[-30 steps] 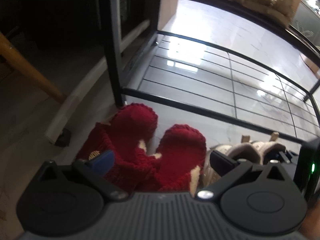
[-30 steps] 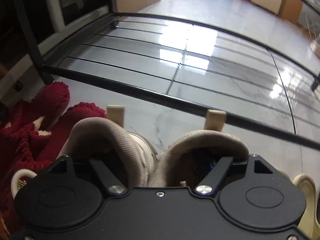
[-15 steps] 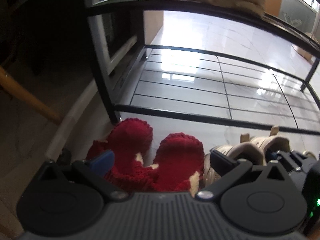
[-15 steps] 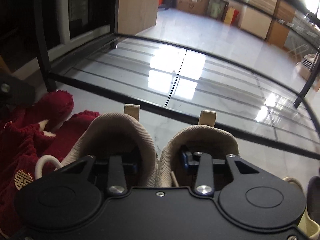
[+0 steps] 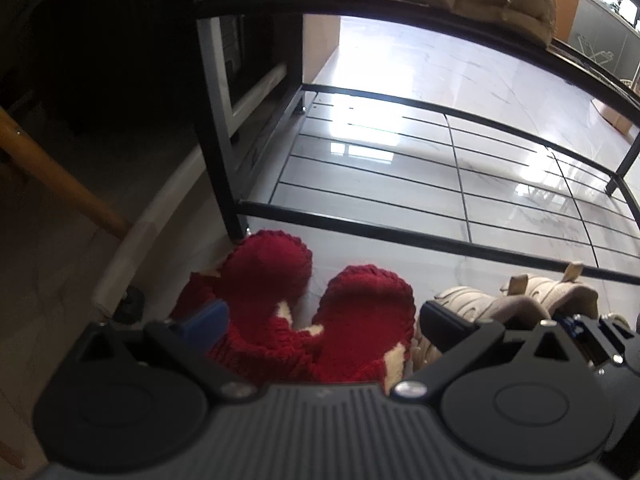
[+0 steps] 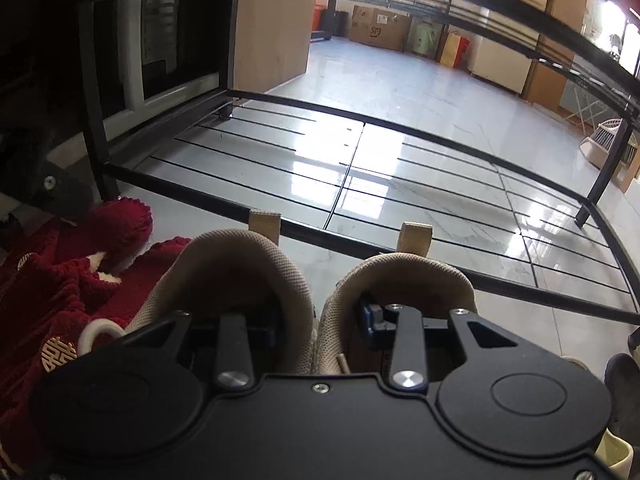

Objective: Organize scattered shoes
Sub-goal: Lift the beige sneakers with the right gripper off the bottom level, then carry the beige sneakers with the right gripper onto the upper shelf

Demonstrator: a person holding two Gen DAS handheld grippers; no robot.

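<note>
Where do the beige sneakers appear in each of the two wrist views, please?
Left wrist view: the beige sneakers sit at the lower right, right of the red knitted slippers.
Right wrist view: they fill the lower centre, one finger of the right gripper inside each.
Shared landmark: the front bar of the black shoe rack.

Two red knitted slippers (image 5: 312, 304) are counted, lying side by side. Two beige sneakers (image 6: 304, 280) are seen beside them, each with one pull tab at the heel. One black metal shoe rack (image 5: 400, 236) is seen, and two of its tiers are visible. Two grippers are counted, the left gripper (image 5: 320, 320) and the right gripper (image 6: 316, 324).
</note>
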